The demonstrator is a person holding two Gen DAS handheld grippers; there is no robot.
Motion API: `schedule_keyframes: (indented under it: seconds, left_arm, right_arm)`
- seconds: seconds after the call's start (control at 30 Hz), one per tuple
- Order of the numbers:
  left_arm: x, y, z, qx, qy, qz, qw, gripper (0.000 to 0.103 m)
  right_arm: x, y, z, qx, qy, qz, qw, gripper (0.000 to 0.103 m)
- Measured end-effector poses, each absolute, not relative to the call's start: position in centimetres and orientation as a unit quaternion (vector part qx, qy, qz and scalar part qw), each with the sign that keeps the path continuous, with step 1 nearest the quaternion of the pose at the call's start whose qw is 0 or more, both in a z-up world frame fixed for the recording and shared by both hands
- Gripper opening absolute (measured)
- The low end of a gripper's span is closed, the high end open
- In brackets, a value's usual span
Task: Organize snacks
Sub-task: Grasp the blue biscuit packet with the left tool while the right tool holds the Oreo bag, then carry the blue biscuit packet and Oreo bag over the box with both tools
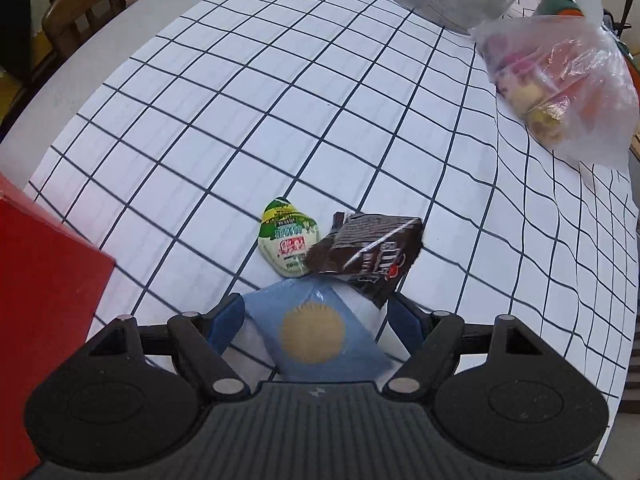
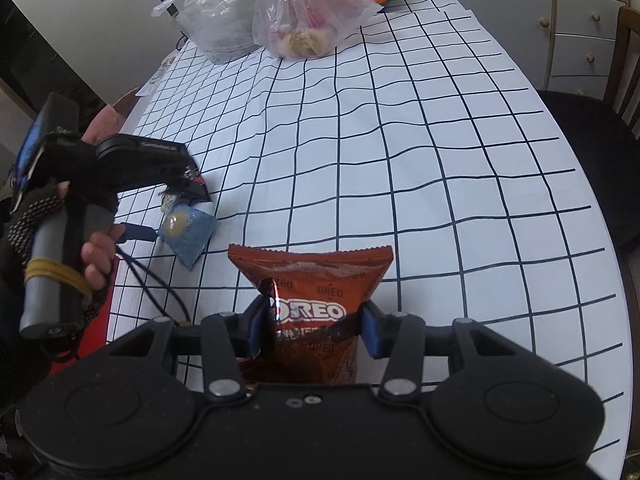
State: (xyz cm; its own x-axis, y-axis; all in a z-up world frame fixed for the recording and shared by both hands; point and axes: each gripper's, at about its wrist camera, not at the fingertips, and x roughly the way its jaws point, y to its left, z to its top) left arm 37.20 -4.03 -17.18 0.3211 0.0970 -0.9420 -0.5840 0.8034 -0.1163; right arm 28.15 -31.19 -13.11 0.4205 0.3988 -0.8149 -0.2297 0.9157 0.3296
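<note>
Open tablecloth (image 2: 400, 160) ahead, bags (image 2: 312, 16) far end — red box (image 1: 44, 280) left

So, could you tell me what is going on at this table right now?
A person is sorting snacks with a handheld gripper in each hand. The right gripper is closed on an orange Oreo packet. The left gripper is open, its fingers either side of a blue packet lying on the checked tablecloth. A green-and-white sachet and a dark brown packet lie just beyond it, with a red box alongside.

We get two wrist fisheyes, both angled steeply down, close over the gridded tablecloth (image 1: 280, 100); both share the blue packet (image 1: 316, 332) and the plastic bags (image 2: 312, 12).
</note>
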Motion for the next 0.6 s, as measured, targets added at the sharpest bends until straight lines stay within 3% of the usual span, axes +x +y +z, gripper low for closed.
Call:
schedule_keyframes:
  seconds: [0.13,0.3,0.5,0.6]
  left_arm:
    - [37.6,-4.7,-17.8,-0.203,0.554,0.230,0.774,0.070]
    - [37.5,-5.3,-18.0,-0.175,0.557,0.227,0.780,0.068]
    - [36.8,-5.6,-17.8,-0.145,0.553,0.217,0.791,0.047]
    - [36.4,-5.5,-17.7,-0.142,0.555,0.208,0.793,0.047]
  right_arm:
    - [28.1,-31.4,-13.2,0.082,0.505,0.187,0.839,0.045]
    - [28.2,-31.5,-13.3,0.085,0.504,0.186,0.839,0.045]
    - [28.3,-31.2,-13.6,0.085,0.508,0.180,0.838,0.045]
    - [28.1,-30.9,-13.5,0.081,0.509,0.181,0.838,0.045]
